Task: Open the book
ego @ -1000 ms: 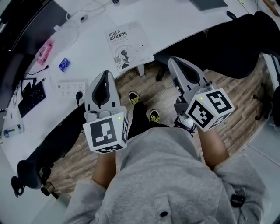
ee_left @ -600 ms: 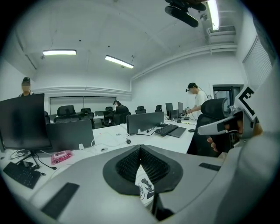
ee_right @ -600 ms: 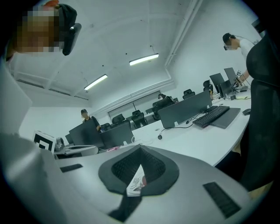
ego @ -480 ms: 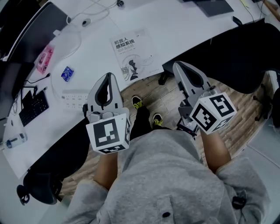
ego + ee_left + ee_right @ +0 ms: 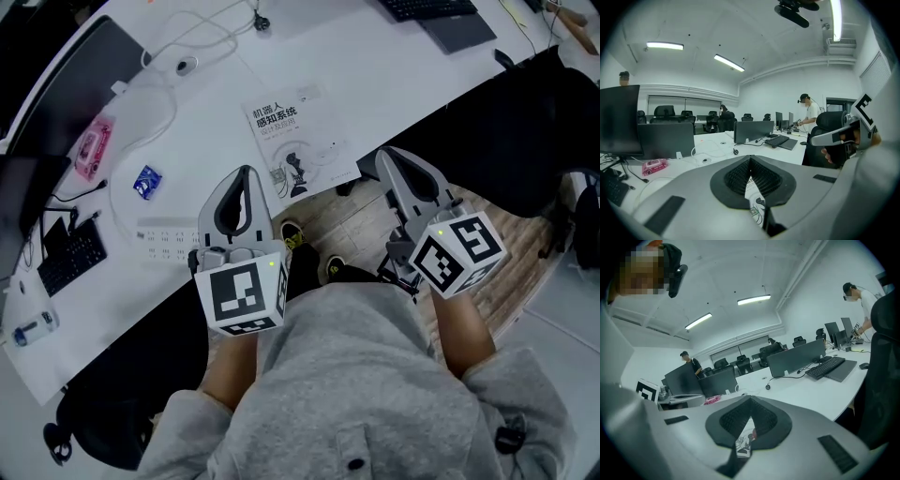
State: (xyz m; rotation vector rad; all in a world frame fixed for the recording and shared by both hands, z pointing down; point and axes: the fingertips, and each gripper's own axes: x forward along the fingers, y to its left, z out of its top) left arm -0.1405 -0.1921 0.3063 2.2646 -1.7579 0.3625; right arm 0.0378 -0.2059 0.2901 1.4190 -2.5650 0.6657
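Observation:
A closed white book (image 5: pixel 298 141) with a printed cover lies flat on the white desk (image 5: pixel 394 66), close to its front edge. My left gripper (image 5: pixel 246 172) is over the desk edge just left of the book's near corner, with its jaws shut and nothing held. My right gripper (image 5: pixel 390 154) hangs over the floor just right of the book, also shut and holding nothing. Part of the book's cover (image 5: pixel 755 199) shows through the window below the closed tips of the left gripper (image 5: pixel 750 158). In the right gripper view the book (image 5: pixel 745 440) shows the same way below the right gripper (image 5: pixel 751 398).
A white power strip (image 5: pixel 167 240), a blue packet (image 5: pixel 146 180), a pink item (image 5: pixel 91 148) and white cables (image 5: pixel 159 84) lie left of the book. A keyboard (image 5: pixel 427 7) sits at the far right. A black chair (image 5: pixel 525 122) stands on the right. People work at other desks.
Both grippers have moved forward toward the desk, and the book now lies closer to their tips. Both stayed shut.

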